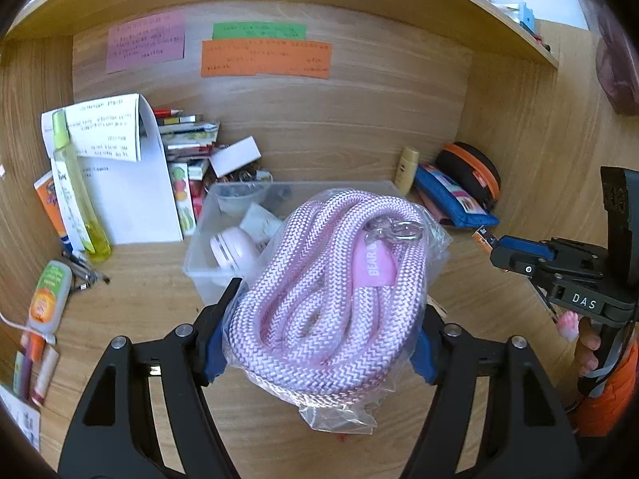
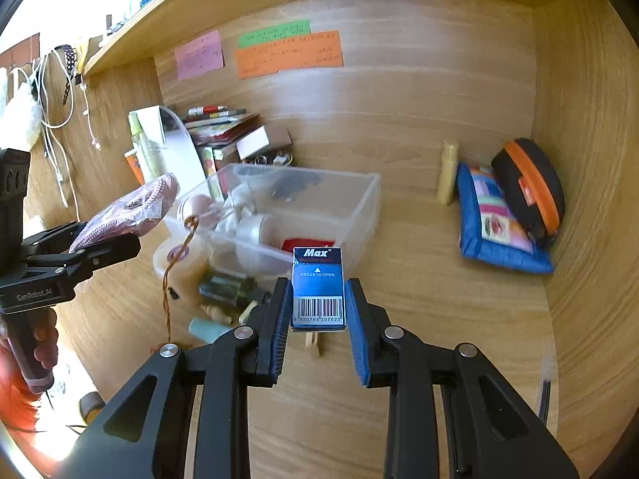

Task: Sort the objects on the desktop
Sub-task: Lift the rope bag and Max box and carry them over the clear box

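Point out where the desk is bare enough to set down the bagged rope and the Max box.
Bare desk lies between the clear bin and the blue pouch, and near its front edge. Left of the bin it is crowded: yellow bottle, books, tubes.

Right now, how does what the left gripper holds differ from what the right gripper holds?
The left gripper is shut on a bagged pink rope; the right gripper is shut on a small blue box. The rope is soft, coiled and bulges well past the fingers, while the box is rigid, flat-sided and fits between them. The rope sits in clear plastic; the box is bare, with a barcode showing. Both are held above the wooden desk, near the clear bin.
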`<state>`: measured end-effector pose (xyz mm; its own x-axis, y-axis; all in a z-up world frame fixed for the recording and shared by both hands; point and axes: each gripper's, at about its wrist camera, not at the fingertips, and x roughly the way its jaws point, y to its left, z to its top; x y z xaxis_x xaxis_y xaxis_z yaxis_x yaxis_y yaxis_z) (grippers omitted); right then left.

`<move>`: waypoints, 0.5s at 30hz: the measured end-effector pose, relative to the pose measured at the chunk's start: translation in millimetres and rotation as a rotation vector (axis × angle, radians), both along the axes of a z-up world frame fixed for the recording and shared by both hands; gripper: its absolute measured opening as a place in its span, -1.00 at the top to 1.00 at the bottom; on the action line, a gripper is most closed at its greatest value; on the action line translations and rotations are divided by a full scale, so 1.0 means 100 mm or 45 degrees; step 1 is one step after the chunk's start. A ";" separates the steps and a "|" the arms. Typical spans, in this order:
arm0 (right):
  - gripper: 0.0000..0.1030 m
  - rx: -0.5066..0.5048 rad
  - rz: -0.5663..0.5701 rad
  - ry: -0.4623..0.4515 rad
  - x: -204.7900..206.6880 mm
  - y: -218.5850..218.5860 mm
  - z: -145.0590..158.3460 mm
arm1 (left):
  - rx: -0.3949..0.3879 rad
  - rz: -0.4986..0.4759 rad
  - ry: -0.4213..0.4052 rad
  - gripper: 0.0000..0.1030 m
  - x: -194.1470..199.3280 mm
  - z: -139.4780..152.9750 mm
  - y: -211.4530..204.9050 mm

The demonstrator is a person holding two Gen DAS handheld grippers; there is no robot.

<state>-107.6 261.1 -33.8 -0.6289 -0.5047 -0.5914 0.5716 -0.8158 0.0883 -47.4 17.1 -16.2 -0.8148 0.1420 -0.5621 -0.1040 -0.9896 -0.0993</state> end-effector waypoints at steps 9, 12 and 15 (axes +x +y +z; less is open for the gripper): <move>0.52 0.013 0.034 0.013 -0.31 -0.33 0.11 | -0.012 0.037 -0.001 -0.38 -0.41 0.12 -0.20; 0.52 0.015 0.049 0.010 -0.43 -0.45 0.14 | -0.005 0.039 0.006 -0.38 -0.53 0.17 -0.26; 0.52 0.014 0.060 0.004 -0.54 -0.54 0.15 | 0.016 0.032 0.021 -0.33 -0.62 0.22 -0.32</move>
